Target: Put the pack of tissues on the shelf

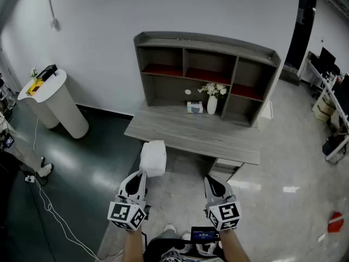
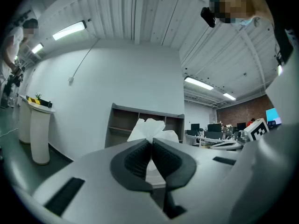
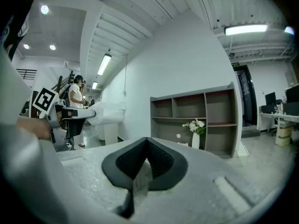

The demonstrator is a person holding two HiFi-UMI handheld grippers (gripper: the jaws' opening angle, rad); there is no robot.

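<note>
- The left hand-held gripper (image 2: 152,141) has its jaws pressed together on the pack of tissues (image 1: 153,157), which hangs in the air just short of the worktop's near edge.
- The pads seem to pinch only a fold of the soft white wrapper, though the left gripper view is too cramped to be sure. A thin hold like that calls for a slow, level carry with no swinging.
- The right hand-held gripper (image 3: 147,141) is closed with nothing between its jaws. It hangs level with the left one, free to steady the pack if it sags.
- The worktop (image 1: 185,132) lies between the person and the goal, so the reach has to go well forward over it.
- A small box (image 1: 194,107) and a vase of flowers (image 1: 212,103) stand at the back of the worktop, in the lower bay of the shelf (image 1: 207,75). Brushing the vase is the main risk.
- The upper compartments look empty. The left one is probably the safest target, being farthest from the vase. Release only once the pack rests on the board.
</note>
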